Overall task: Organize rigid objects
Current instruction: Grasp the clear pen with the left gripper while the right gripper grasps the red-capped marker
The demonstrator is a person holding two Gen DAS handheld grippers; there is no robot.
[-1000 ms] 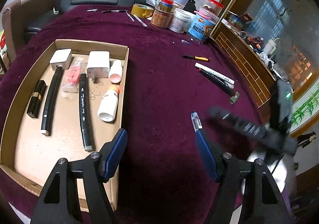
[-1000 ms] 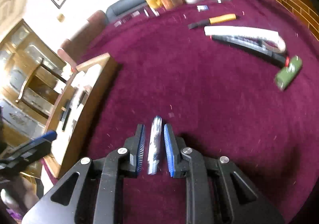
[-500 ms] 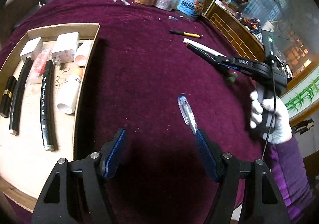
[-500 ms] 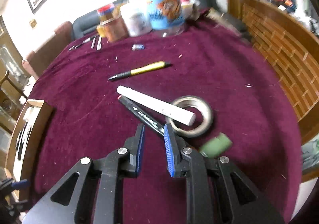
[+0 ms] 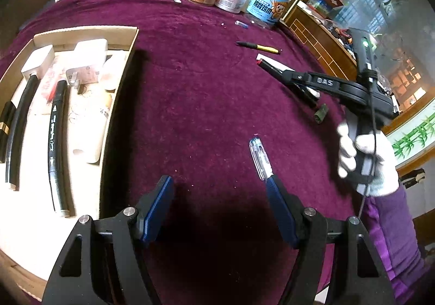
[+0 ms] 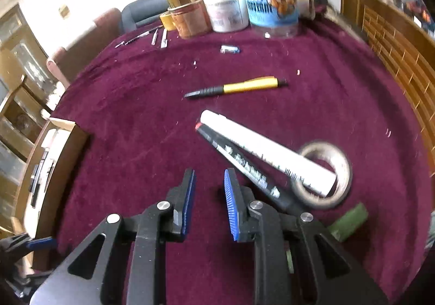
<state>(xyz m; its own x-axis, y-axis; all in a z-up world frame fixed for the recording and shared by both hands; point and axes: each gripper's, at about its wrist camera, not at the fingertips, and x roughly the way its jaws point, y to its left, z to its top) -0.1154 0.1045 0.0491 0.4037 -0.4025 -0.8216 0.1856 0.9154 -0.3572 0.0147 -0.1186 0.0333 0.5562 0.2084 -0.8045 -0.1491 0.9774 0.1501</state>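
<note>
**Right gripper has left the clear pen and swung to the markers**

A second ago the right gripper pinched the clear pen; now that pen lies loose on the maroon cloth, just off the left gripper pad, and the right jaws stand narrowly apart, empty. The left jaws gape wide, holding nothing. To do this well, I'd slide left so both pads straddle the barrel before closing, then carry it to the cardboard tray. Both grippers tilt steeply down; a gloved hand grips the right handle
</note>
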